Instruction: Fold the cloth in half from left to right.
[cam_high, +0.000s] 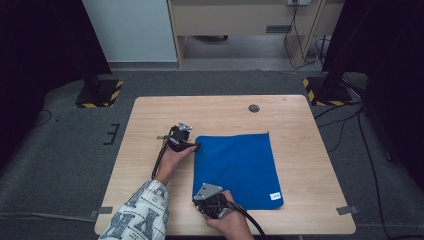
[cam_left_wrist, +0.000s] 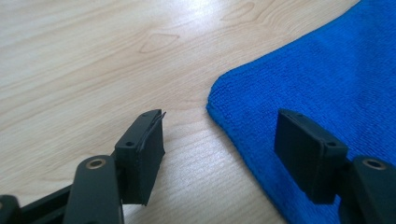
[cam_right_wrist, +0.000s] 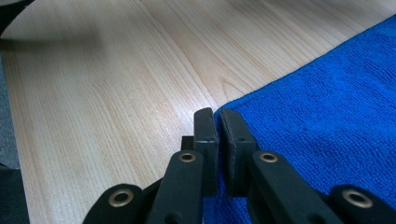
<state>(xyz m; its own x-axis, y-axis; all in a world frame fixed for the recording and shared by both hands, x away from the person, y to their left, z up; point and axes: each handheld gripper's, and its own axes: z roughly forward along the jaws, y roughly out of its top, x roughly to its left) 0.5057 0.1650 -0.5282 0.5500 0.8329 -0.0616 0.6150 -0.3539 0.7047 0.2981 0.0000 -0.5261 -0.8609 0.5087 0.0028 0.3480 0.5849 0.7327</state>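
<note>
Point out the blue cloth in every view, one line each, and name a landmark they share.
High view: the blue cloth lies right of centre on the table.
Left gripper view: it fills the right side, one corner between the open jaws.
Right gripper view: right half, its corner pinched in the shut jaws.
Shared landmark: the light wood tabletop.

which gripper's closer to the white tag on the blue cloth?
Right. The right gripper is shut on the blue cloth at its near-left corner, along the same near edge as the white tag. The left gripper sits at the far-left corner, fingers apart.

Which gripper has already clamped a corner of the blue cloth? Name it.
The right gripper: its jaws pinch the blue cloth, while the left gripper stands open.
</note>
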